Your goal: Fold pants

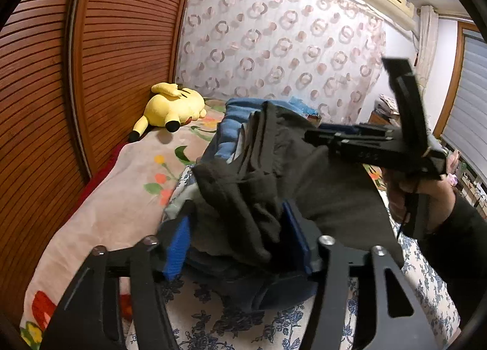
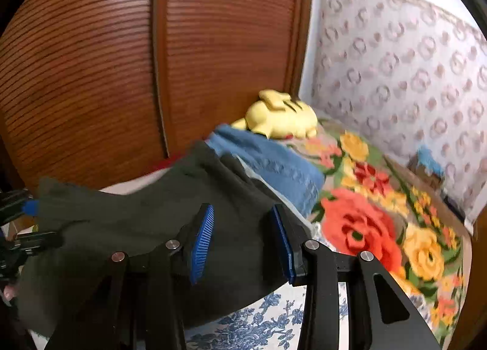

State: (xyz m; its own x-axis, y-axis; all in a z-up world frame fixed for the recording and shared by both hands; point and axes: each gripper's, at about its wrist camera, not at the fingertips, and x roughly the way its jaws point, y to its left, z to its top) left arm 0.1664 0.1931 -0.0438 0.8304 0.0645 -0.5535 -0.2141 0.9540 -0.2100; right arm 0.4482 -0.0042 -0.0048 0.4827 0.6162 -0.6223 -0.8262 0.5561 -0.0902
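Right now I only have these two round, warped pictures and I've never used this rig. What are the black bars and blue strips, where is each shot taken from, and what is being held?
There is no robot arm. A person holds a hand-operated gripper in each hand, and each picture comes from a fisheye camera on one gripper looking along its fingers.

The black bars at the bottom are the linkages; the blue strips are the ribbed pads on the fingers.

In the left wrist view, the left gripper has bunched dark pants between its fingers. The right gripper reaches in from the right.

In the right wrist view, the right gripper also has the pants between its spread fingers, lifted above the bed.

A yellow plush toy lies by the wooden wardrobe, and blue clothes are behind the pants.
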